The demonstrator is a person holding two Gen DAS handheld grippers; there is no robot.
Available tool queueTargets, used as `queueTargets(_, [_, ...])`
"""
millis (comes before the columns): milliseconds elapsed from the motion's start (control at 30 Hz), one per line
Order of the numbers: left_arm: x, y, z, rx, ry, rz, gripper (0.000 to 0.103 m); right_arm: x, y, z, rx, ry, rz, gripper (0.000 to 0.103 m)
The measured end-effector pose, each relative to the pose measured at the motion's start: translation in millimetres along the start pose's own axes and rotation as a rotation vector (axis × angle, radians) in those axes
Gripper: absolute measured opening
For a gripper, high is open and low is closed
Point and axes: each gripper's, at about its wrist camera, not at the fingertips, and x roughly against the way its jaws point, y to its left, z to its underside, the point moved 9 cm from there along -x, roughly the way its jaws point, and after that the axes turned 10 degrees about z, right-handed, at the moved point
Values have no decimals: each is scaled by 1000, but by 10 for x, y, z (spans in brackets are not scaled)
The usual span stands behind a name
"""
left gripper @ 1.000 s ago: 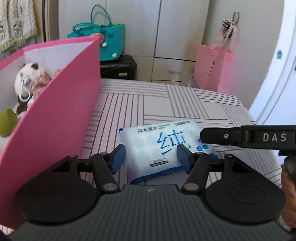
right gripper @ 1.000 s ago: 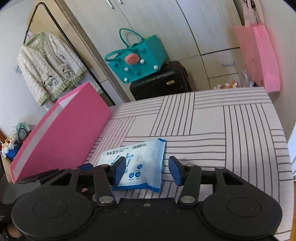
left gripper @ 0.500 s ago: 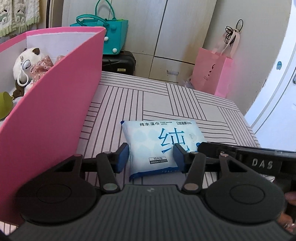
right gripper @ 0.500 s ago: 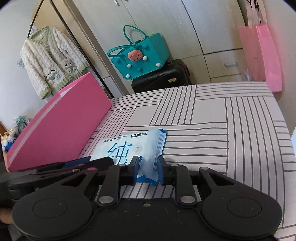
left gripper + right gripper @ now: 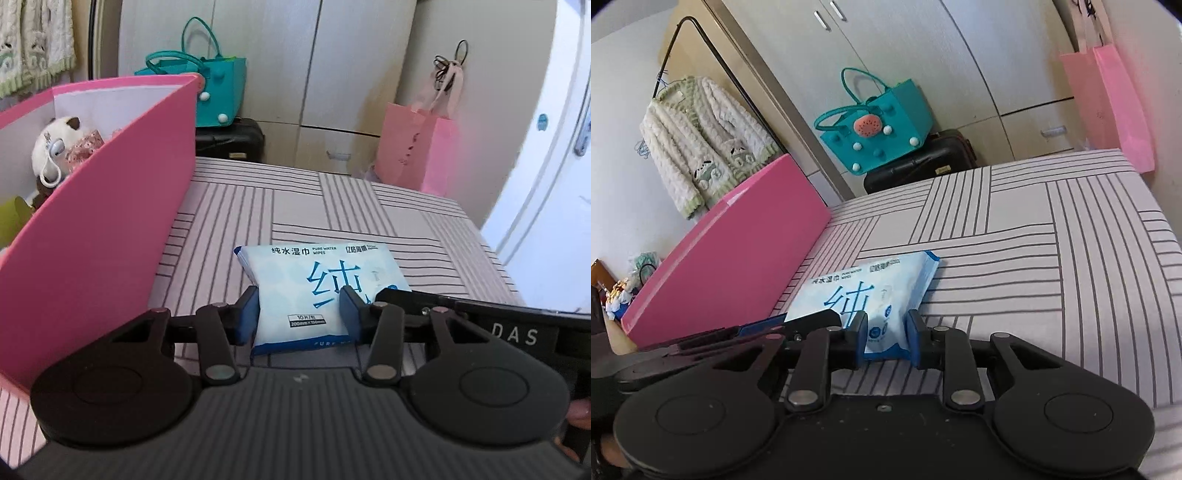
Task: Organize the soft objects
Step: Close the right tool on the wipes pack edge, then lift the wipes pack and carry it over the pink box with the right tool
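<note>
Both grippers pinched the wet-wipes pack near the striped bed's front edge: left gripper, jaws just narrowing; right gripper on its corner.

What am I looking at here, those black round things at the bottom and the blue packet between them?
No robot: a person holds a hand tool in each hand, each with a two-finger claw and a wide-angle camera looking along its fingers. One picture is from the left tool, the other from the right. The black discs and levers are the tools' own parts. On the striped bed cover lies a pack of wet wipes. The left claw has just been closing around its near end; the right claw pinches its near corner. Beside it stands a pink box with a plush toy inside.
</note>
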Motion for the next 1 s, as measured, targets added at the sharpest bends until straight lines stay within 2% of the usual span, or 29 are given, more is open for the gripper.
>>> queueTargets(100, [92,-1,1,33,2,68,45,70,-2,65,-5,-8,18,31])
queueTargets(233, [251,-49,-16,-1,-18,107,45,172,28,162,-52,-5,-2,34])
queueTargets(433, [447,-58,82,-7,1,181,43,368,99,274,-66,-3,33,34])
queueTargets(667, [729,-40,161,-28,13,228,42,580,296,403,-32,12,53,36])
queueTargets(1000, [1122,14,167,-74,-2,262,42,845,645,519,7,25,20,45])
